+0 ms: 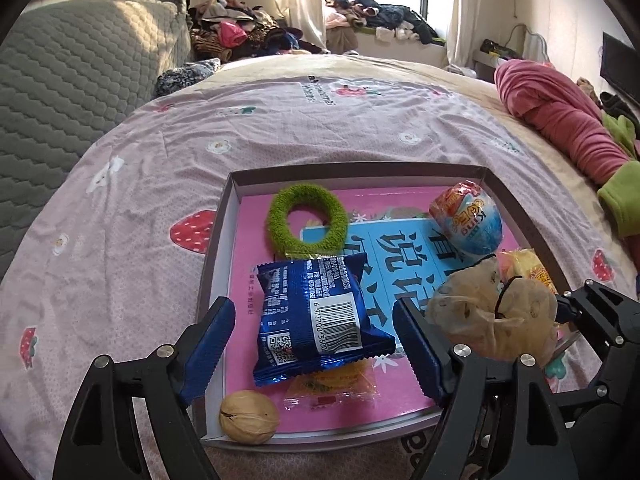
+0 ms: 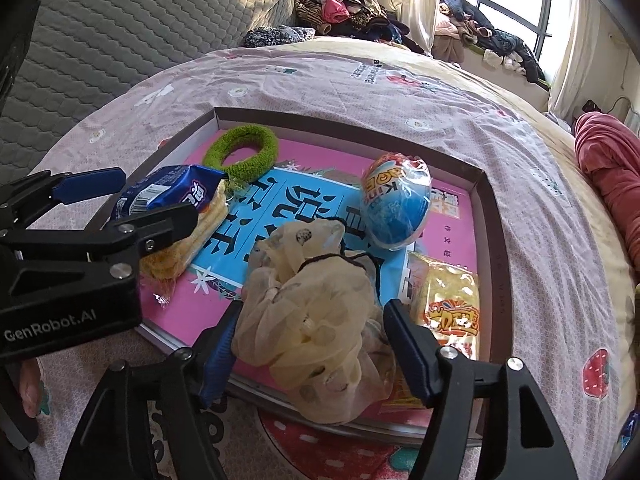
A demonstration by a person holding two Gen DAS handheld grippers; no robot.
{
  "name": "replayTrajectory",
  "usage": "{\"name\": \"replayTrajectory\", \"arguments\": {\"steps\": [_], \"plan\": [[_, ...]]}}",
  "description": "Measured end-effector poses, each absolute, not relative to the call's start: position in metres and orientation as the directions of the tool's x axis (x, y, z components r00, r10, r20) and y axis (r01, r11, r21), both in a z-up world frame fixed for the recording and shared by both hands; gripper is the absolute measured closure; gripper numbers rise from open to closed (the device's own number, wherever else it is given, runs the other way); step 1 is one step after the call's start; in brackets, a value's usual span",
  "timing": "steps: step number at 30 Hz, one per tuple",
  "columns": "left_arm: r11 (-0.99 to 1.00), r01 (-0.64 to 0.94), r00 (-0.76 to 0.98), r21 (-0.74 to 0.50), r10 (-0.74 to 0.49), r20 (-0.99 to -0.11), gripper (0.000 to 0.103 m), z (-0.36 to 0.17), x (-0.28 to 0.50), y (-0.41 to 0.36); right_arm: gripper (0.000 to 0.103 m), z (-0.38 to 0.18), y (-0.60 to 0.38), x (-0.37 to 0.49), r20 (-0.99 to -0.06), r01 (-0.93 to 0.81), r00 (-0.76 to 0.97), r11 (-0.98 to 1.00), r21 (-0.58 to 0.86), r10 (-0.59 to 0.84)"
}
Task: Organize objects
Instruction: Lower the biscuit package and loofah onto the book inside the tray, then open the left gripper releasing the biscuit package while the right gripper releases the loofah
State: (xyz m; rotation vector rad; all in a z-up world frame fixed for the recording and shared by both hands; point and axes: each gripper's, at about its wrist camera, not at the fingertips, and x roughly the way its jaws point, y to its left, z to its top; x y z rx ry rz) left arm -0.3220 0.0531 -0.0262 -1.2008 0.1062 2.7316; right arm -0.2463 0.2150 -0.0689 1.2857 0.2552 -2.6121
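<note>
Cream mesh pouch [image 2: 316, 332] low in frame, over shallow box [image 2: 486, 216] near edge, flanked by right hand-held gripper [image 2: 310, 350], jaws apart. Blue snack packet [image 1: 320, 316] centre-frame between spread left hand-held gripper [image 1: 316, 344]. On bed [image 1: 280, 128].

Cream mesh pouch [image 2: 316, 332] between spread jaws, in tray [image 2: 486, 216]
</note>
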Motion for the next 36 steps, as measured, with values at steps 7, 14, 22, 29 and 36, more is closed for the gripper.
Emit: {"name": "replayTrajectory", "arguments": {"steps": [7, 14, 22, 29, 36], "plan": [[-0.989, -0.149, -0.678, 0.023, 0.086, -0.730, 0.020, -0.021, -0.320, 0.052, 0.026, -0.063, 0.216, -0.244, -0.788, 0.265, -0.605, -0.962, -0.070, -0.110], [-0.990, -0.140, -0.680, 0.008, 0.090, -0.728, 0.020, -0.018, -0.319, 0.048, 0.018, -0.057, 0.218, -0.242, -0.777, 0.248, -0.622, -0.966, -0.077, -0.098], [-0.991, -0.133, -0.664, -0.003, 0.091, -0.742, 0.020, -0.016, -0.318, 0.046, 0.013, -0.053, 0.221, -0.240, -0.771, 0.239, -0.631, -0.967, -0.083, -0.090], [-0.988, -0.148, -0.672, -0.034, 0.126, -0.730, 0.019, -0.007, -0.312, 0.044, 0.012, -0.050, 0.226, -0.241, -0.763, 0.228, -0.640, -0.971, -0.073, -0.093], [-0.989, -0.142, -0.672, -0.028, 0.117, -0.731, 0.019, -0.007, -0.312, 0.044, 0.012, -0.054, 0.223, -0.241, -0.770, 0.237, -0.630, -0.969, -0.070, -0.099]]}}
